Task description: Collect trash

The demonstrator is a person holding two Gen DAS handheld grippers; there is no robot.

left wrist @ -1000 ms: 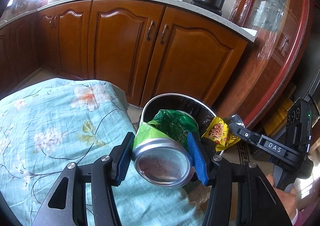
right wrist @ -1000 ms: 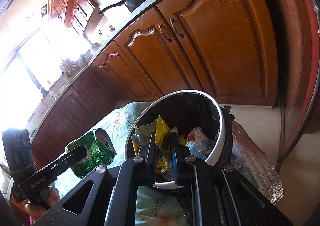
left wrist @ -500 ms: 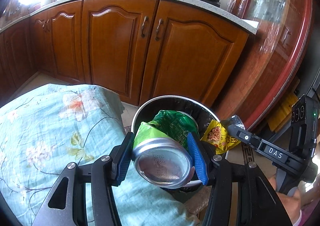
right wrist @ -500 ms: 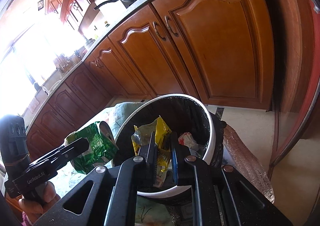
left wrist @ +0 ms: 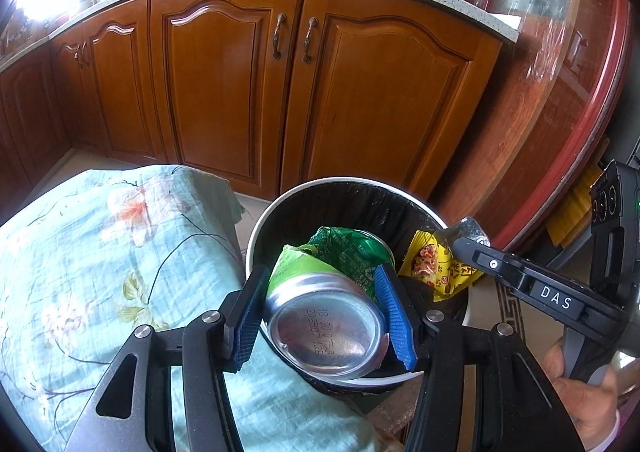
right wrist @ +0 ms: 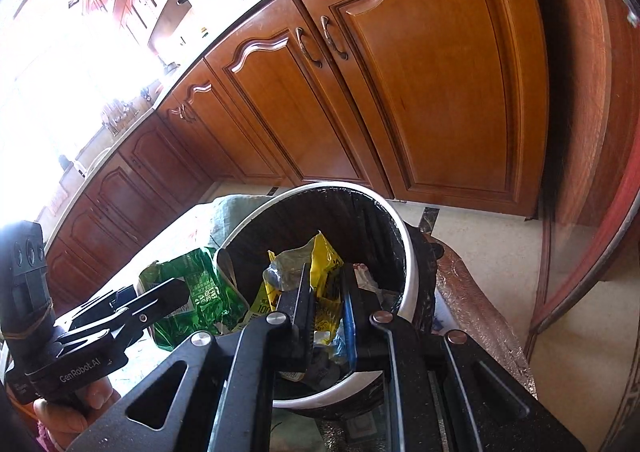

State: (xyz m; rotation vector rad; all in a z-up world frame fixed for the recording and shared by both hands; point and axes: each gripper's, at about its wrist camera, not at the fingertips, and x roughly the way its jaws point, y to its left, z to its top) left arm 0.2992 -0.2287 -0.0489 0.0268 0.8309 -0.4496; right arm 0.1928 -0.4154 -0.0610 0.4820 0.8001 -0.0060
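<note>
Over the white-rimmed trash bin [left wrist: 256,236], the left hand-held gripper [left wrist: 320,312] clamps a crushed green can [left wrist: 326,326] across its dented sides; light, thin-walled and slick, it looks likely to buckle further under a tighter squeeze. Just to its right, the right hand-held gripper [right wrist: 326,306] pinches a limp yellow snack wrapper [right wrist: 326,260] above the bin's mouth. The floral-clothed tabletop [left wrist: 100,252] crowds the left gripper's near side; cabinet doors [left wrist: 240,72] stand beyond.

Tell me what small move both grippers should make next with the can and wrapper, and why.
Probably open both. The left gripper holds the crushed green can and the right gripper pinches the yellow wrapper, both over the black-lined trash bin, so they would likely drop in.
</note>
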